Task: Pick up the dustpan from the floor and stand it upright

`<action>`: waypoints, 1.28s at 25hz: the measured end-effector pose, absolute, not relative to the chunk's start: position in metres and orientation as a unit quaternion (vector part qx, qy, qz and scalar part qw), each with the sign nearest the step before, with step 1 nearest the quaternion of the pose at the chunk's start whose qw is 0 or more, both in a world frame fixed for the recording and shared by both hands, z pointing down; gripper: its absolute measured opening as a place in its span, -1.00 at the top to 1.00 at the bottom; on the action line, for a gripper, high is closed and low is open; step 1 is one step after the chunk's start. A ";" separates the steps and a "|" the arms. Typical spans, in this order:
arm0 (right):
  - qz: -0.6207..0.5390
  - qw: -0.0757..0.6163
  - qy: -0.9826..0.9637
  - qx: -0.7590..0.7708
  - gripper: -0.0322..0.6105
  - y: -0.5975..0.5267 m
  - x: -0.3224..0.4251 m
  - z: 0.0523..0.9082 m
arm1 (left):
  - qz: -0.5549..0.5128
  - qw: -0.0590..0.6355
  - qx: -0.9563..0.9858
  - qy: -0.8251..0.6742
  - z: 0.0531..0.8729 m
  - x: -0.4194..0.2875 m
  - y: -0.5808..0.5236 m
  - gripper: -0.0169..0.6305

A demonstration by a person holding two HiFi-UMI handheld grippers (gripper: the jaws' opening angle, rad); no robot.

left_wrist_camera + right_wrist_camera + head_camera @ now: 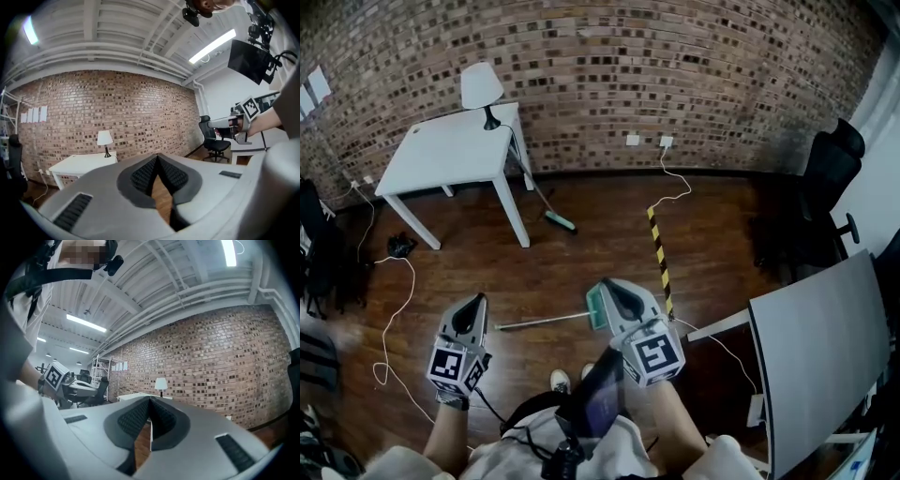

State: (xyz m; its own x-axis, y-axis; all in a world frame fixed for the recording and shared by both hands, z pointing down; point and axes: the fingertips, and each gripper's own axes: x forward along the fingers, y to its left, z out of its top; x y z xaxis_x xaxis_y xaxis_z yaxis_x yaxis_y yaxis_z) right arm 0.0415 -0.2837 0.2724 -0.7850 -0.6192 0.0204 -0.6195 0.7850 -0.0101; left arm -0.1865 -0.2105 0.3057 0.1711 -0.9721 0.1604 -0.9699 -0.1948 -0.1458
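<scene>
The head camera sits high over the floor (581, 262), facing forward and steeply down, with the left tongs (472, 302) and right tongs (605, 284) close below and the brick wall (694, 84) far off. Each tongs camera rides just behind its own jaws, facing roughly level toward that wall. All three views share the wall, the white bench (441, 155) and the lamp (481, 84).

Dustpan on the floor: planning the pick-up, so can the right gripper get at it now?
Probably yes: the dustpan lies on open floor right by the right gripper, with nothing between. The gripper is shut and empty, so it must open and dip first.
</scene>
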 end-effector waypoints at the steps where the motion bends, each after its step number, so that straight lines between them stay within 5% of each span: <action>1: 0.011 0.009 -0.943 0.332 0.95 -0.287 0.040 0.275 | -0.110 -0.005 -0.763 0.637 0.312 -0.191 -0.212 0.94; 8: 0.001 0.045 -0.932 0.361 0.94 -0.326 0.019 0.315 | -0.078 -0.101 -0.757 0.641 0.370 -0.231 -0.223 0.90; 9: -0.001 0.055 -0.932 0.359 0.81 -0.331 0.013 0.324 | -0.077 -0.102 -0.757 0.640 0.378 -0.237 -0.225 0.87; 16: 0.031 0.075 -0.933 0.349 0.79 -0.361 -0.005 0.386 | -0.050 -0.169 -0.740 0.649 0.466 -0.268 -0.244 0.45; 18: 0.050 0.076 -0.933 0.349 0.31 -0.375 -0.017 0.410 | -0.017 -0.200 -0.725 0.659 0.497 -0.284 -0.253 0.45; 19: 0.053 0.085 -0.933 0.346 0.24 -0.384 -0.026 0.427 | -0.009 -0.212 -0.718 0.663 0.515 -0.293 -0.259 0.42; 32: 0.173 0.288 -0.880 0.337 0.24 -0.462 0.011 0.803 | 0.045 -0.433 -0.538 0.722 0.875 -0.322 -0.286 0.36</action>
